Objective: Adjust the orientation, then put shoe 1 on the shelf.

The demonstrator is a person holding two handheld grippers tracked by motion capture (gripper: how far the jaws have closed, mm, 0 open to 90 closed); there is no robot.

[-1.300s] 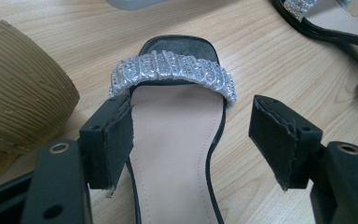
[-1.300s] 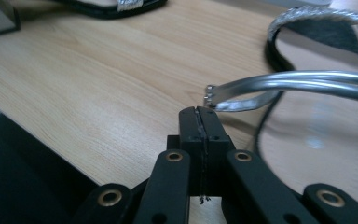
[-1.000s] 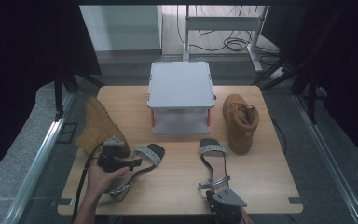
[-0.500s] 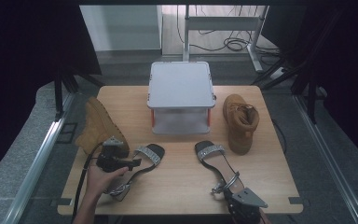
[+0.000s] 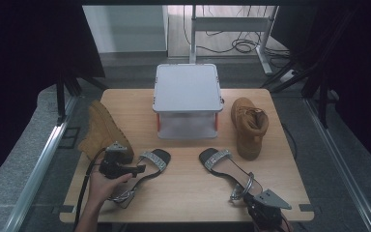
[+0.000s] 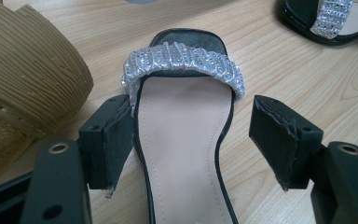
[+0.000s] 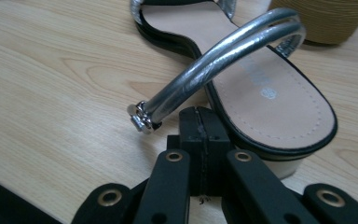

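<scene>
Since the earlier frames, your right gripper (image 5: 251, 197) is dragging the right sandal (image 5: 227, 169) toward 5 o'clock, its toe swinging to 11. Its jaws are pressed together at the sandal's heel (image 7: 279, 161), beside the silver strap (image 7: 223, 60); whether they are pinching anything is hard to make out, so the sandal could be slipping free. Your left gripper (image 6: 193, 135) is waiting with jaws apart, straddling the left sandal (image 6: 182, 140) at 7 o'clock, where closing could be shoving it against the 2nd boot (image 5: 104, 130).
</scene>
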